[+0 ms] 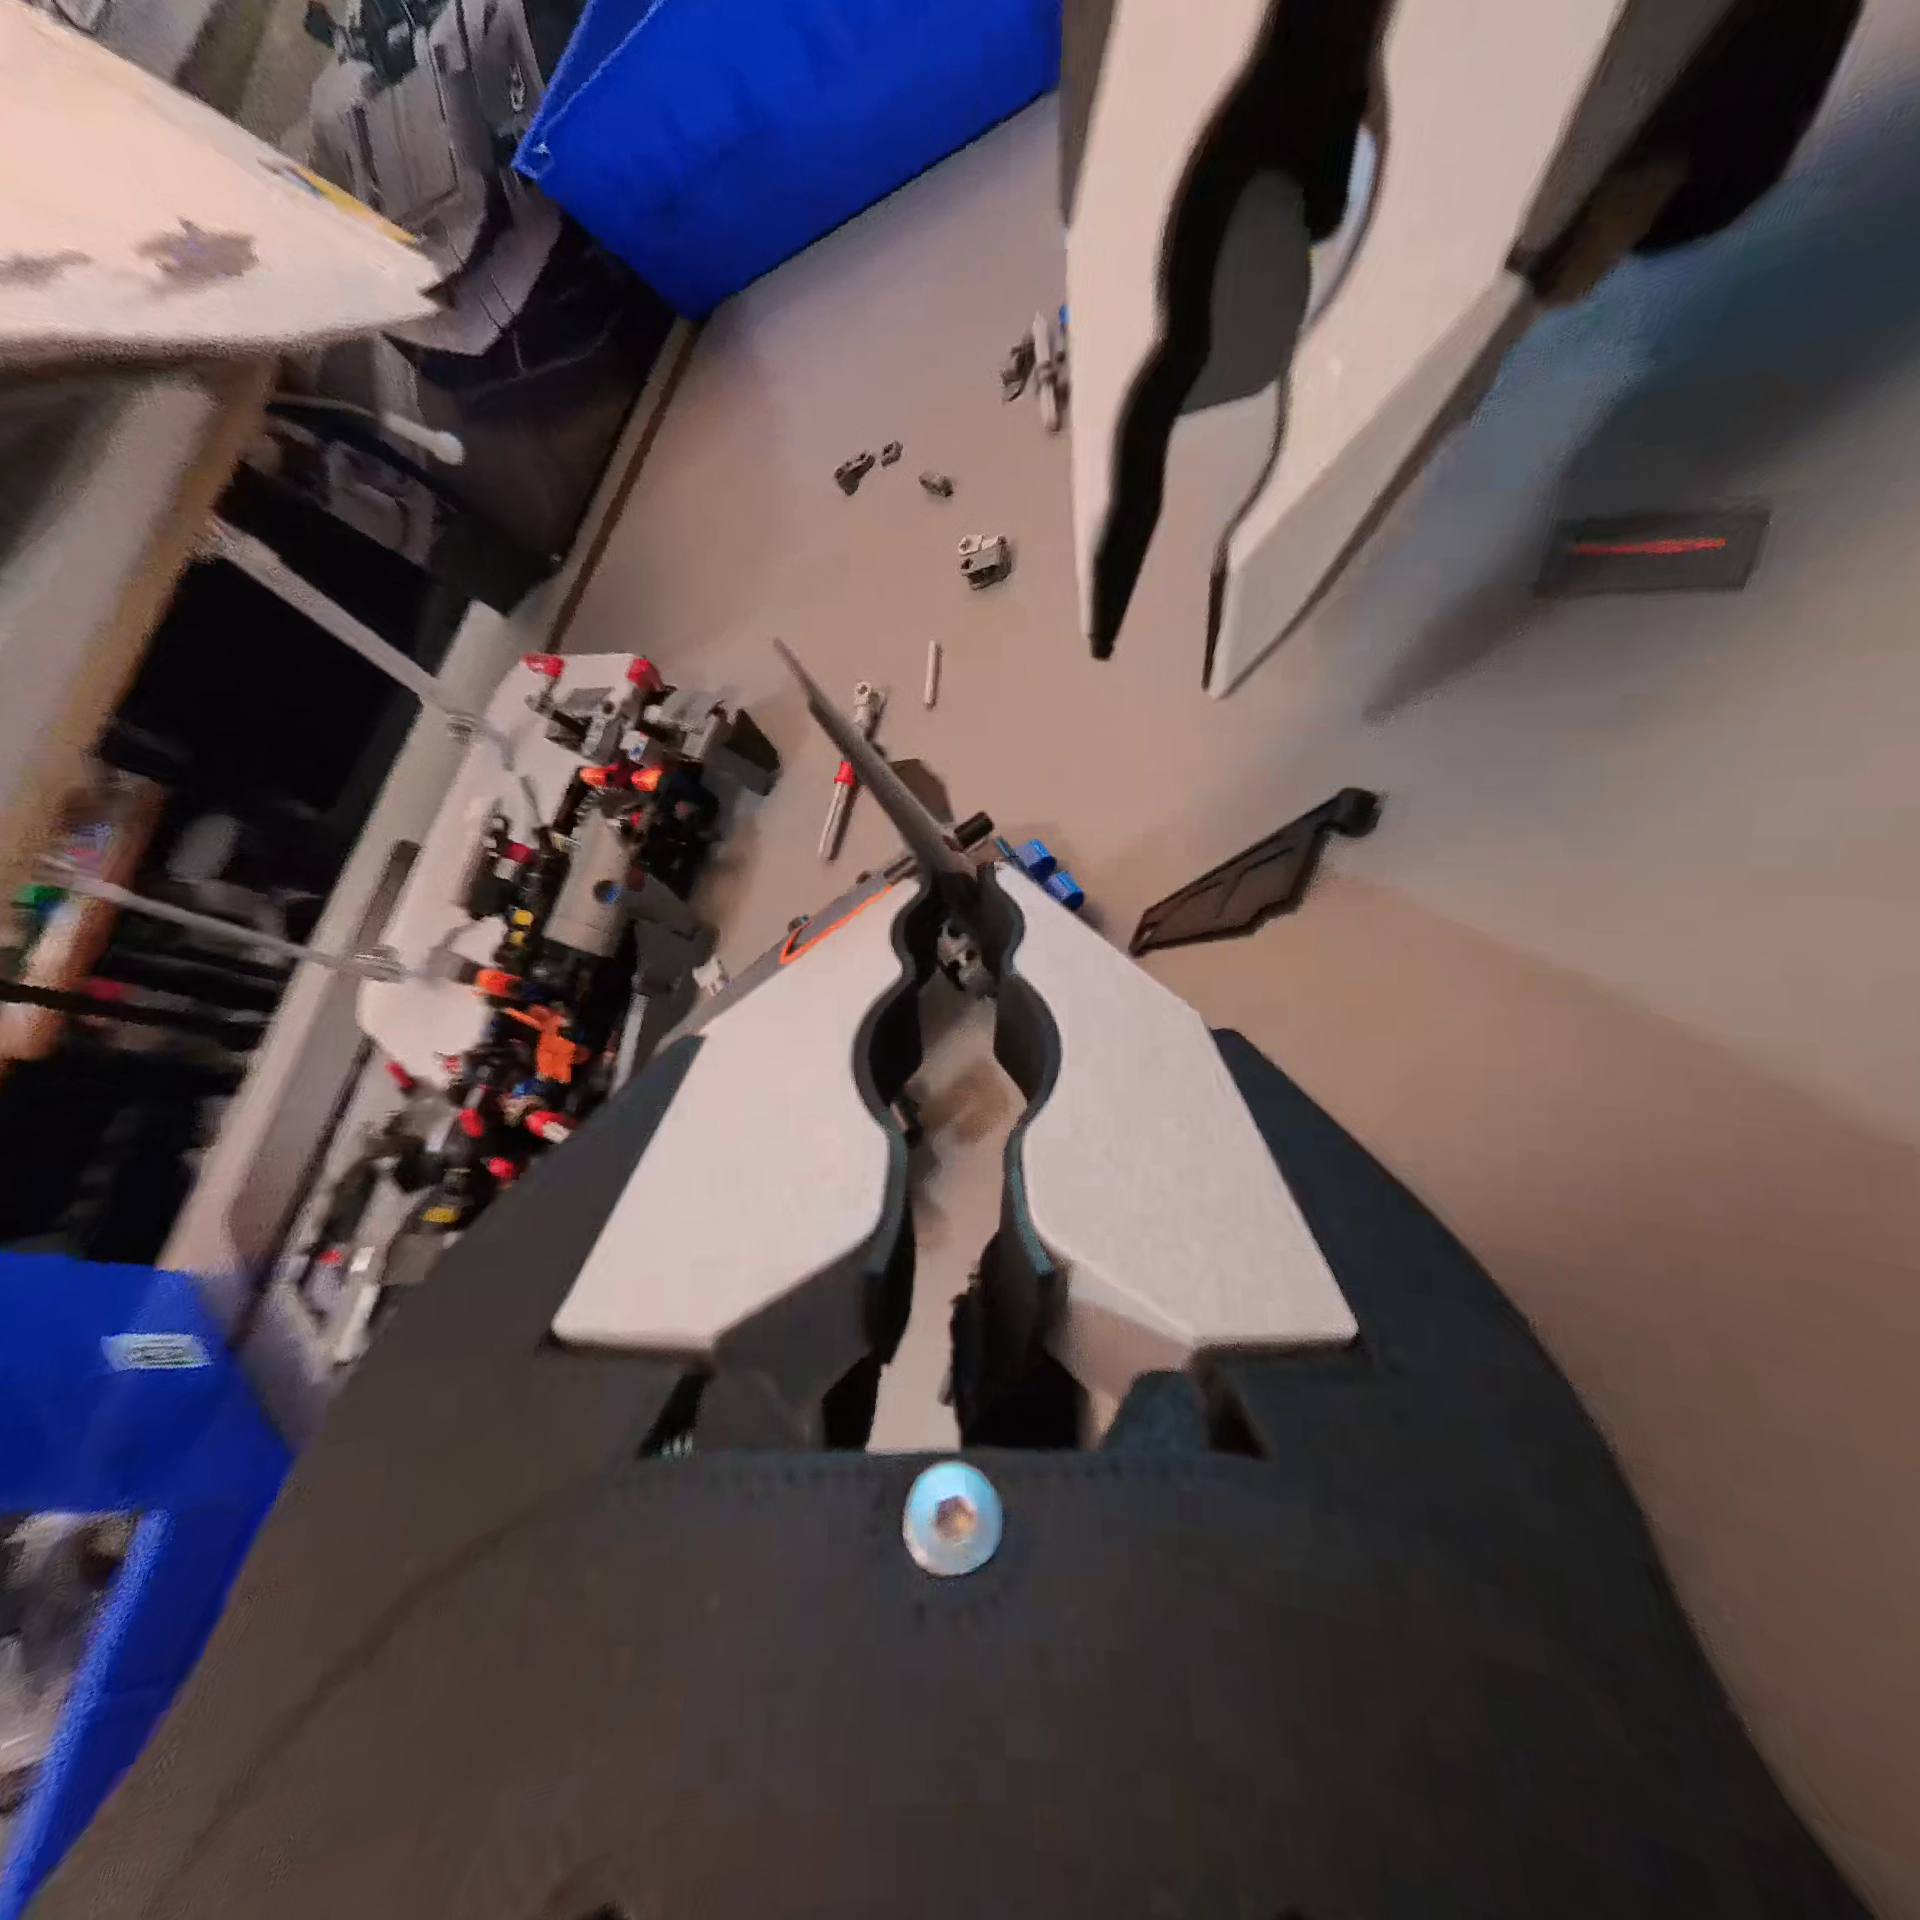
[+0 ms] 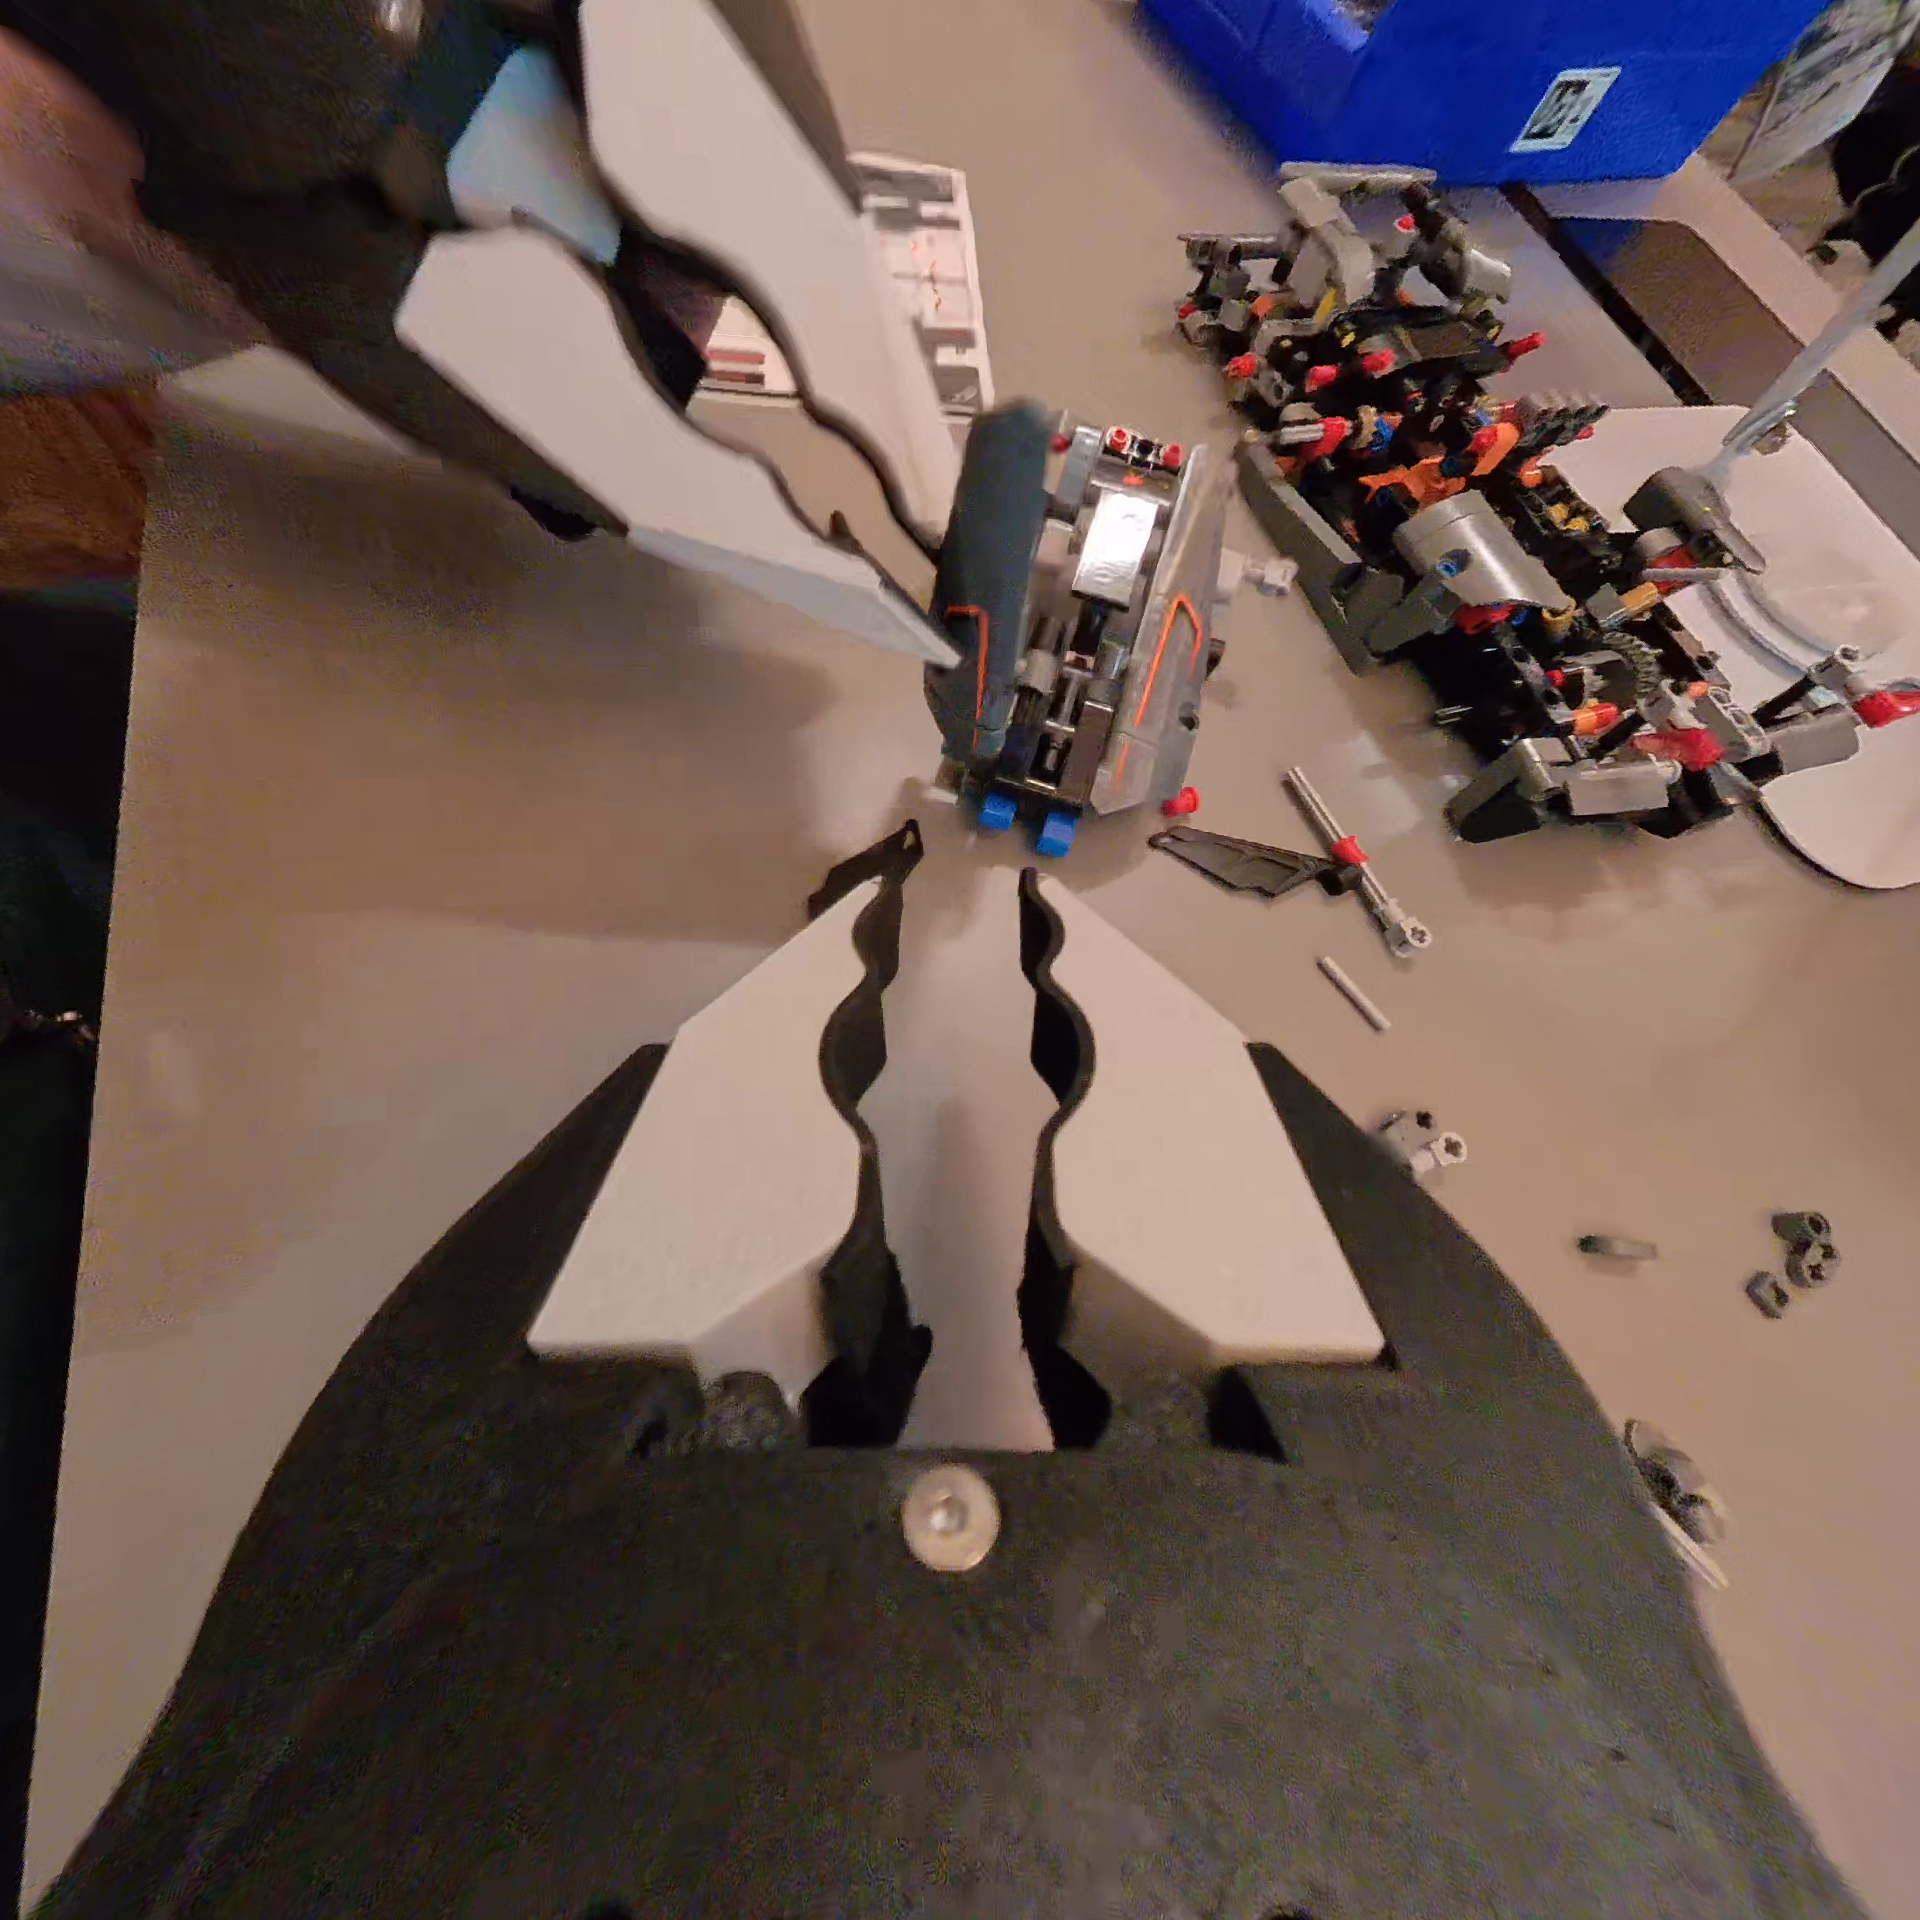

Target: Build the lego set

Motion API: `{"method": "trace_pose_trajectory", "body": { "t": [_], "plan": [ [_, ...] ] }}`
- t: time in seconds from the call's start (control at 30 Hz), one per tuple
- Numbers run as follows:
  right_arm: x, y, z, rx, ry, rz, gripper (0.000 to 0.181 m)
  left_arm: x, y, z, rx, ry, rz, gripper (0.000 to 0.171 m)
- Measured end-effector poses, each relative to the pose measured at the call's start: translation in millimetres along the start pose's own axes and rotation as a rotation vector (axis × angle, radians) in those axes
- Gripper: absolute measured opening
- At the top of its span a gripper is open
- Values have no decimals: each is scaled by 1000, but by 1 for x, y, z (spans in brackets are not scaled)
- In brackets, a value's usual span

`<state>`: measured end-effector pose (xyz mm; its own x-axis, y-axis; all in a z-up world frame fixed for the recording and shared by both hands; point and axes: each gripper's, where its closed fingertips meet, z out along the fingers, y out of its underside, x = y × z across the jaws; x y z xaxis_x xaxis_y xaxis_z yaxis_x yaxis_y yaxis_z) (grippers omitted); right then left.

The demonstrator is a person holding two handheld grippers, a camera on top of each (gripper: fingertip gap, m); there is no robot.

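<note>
1. Nearest the camera in the right wrist view is the right gripper (image 2: 961, 883), its two pale fingers a clear gap apart with bare table between them. It holds nothing and hovers just short of the lego sub-assembly (image 2: 1081, 634).
2. That sub-assembly is a grey and dark block with orange lines, red pins on top and two blue pins at its near end. It sits at the middle of the grey table (image 2: 468, 831).
3. The left gripper (image 2: 940, 613) comes in from the far left. Its fingers are pressed close together on the dark panel at the sub-assembly's left side.
4. In the left wrist view, the left gripper (image 1: 951, 914) has its tips closed round a dark part of the sub-assembly (image 1: 894, 821), which rises as a thin dark edge beyond the tips.
5. The main lego model (image 2: 1507, 540), a long dark chassis with red, orange and grey parts, lies to the far right, partly on a white sheet (image 2: 1829, 582).
6. A black wing-shaped panel (image 2: 1247, 862) and a grey axle with a red bush (image 2: 1351, 852) lie just right of the right gripper's tips; a short grey pin (image 2: 1351, 992) lies nearer.
7. Small grey connectors (image 2: 1792, 1262) are scattered at the near right.
8. A blue bin (image 2: 1455, 83) stands at the far right edge of the table.
</note>
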<state>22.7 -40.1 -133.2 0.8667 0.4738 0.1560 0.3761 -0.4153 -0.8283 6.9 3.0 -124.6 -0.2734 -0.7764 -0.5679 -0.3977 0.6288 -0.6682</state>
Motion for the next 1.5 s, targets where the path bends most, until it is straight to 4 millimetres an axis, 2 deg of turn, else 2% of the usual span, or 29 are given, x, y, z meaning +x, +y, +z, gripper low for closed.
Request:
{"method": "trace_pose_trajectory", "body": {
  "t": [0.2, 0.47, 0.67, 1.1, 1.33, 1.43, 1.5],
  "plan": [
    [6, -24, -9, 87, 21, 43, 32, 13, -1, 12, -85, -47, 217, 0],
    [1, -28, 1, 60, 32, -64, 26, 14, -1, 16, -92, -15, 284, 0],
    [-3, -24, 8, -19, 73, -236, 10, 15, -2, 18, -97, -4, 320, 0],
    [1, -25, 7, -2, 89, -225, 9, 13, 0, 18, -88, -20, 293, 4],
    [2, -24, 6, 12, 94, -205, 9, 1, 6, 0, -55, -48, 202, 17],
    [1, -24, 7, 15, 94, -203, 9, -17, 4, -16, -1, -81, 138, 18],
    [0, -23, 7, 18, 93, -200, 10, -37, 3, -24, 22, -114, 82, 21]
  ]
}}
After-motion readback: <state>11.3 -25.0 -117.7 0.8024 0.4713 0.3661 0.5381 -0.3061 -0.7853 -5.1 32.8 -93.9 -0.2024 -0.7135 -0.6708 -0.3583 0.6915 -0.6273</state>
